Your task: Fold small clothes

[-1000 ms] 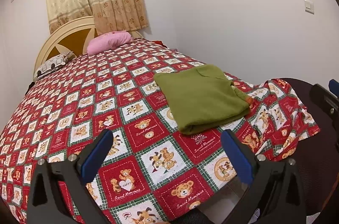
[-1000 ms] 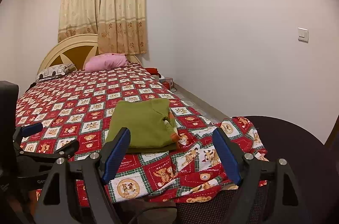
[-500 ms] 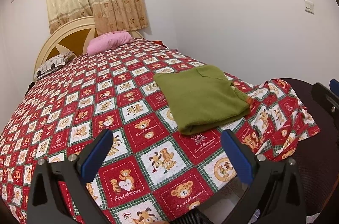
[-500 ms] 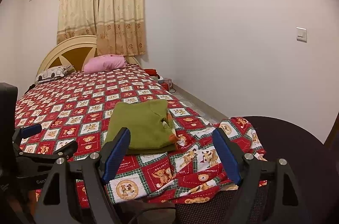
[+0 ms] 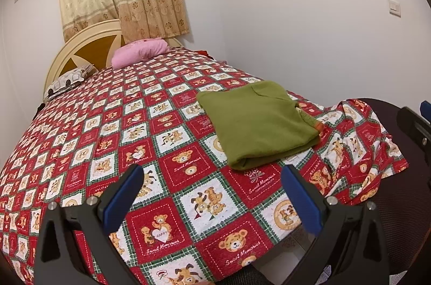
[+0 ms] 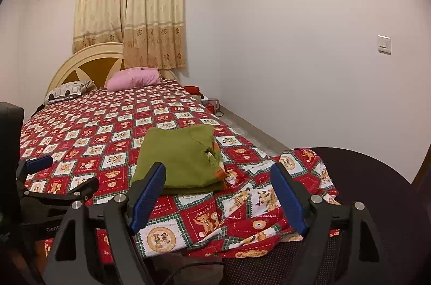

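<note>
A green garment (image 5: 258, 123) lies folded into a neat rectangle on the red bear-print bedspread (image 5: 134, 139) near the foot of the bed; it also shows in the right wrist view (image 6: 180, 158). My left gripper (image 5: 212, 198) is open and empty, held back from the garment above the bed's near edge. My right gripper (image 6: 218, 193) is open and empty, just in front of the garment's near edge. The left gripper also shows at the left of the right wrist view (image 6: 59, 177).
A pink pillow (image 5: 140, 54) and a patterned pillow (image 5: 67, 80) lie by the headboard. A dark mesh chair (image 6: 377, 190) stands at the foot of the bed, with the bedspread's corner draped on it. The white wall runs along the right.
The right wrist view has risen slightly, so the room sits lower in frame. The left gripper and the garment have not moved. Both grippers stay open.
</note>
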`<state>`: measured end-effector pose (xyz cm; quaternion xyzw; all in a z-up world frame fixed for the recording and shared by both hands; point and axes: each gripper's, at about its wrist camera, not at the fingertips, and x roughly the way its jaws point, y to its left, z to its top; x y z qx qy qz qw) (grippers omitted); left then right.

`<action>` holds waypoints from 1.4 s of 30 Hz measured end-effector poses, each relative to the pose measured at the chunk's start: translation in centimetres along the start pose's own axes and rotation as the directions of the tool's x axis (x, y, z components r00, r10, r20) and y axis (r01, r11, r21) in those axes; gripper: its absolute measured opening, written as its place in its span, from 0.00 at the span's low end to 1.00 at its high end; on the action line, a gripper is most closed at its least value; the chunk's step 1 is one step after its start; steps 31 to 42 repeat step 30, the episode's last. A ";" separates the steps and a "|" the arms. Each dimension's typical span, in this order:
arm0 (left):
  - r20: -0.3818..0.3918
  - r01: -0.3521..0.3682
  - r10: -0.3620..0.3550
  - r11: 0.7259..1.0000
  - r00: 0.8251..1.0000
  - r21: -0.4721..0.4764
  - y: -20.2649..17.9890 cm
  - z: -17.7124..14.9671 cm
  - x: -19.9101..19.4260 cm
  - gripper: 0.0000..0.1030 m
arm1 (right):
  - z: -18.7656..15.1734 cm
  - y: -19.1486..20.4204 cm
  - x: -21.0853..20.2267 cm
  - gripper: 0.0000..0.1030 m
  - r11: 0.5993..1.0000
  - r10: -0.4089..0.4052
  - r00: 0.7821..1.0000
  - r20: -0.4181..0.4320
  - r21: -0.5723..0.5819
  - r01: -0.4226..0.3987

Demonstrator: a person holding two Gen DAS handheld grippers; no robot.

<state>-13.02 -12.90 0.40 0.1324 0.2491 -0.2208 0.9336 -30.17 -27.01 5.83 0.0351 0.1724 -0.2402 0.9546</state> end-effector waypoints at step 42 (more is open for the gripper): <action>-0.063 -0.014 0.011 0.999 0.998 -0.041 1.3 -0.1 1.9 1.00 | -0.4 -1.6 1.0 0.78 0.998 -0.042 0.999 -0.024 0.038 0.043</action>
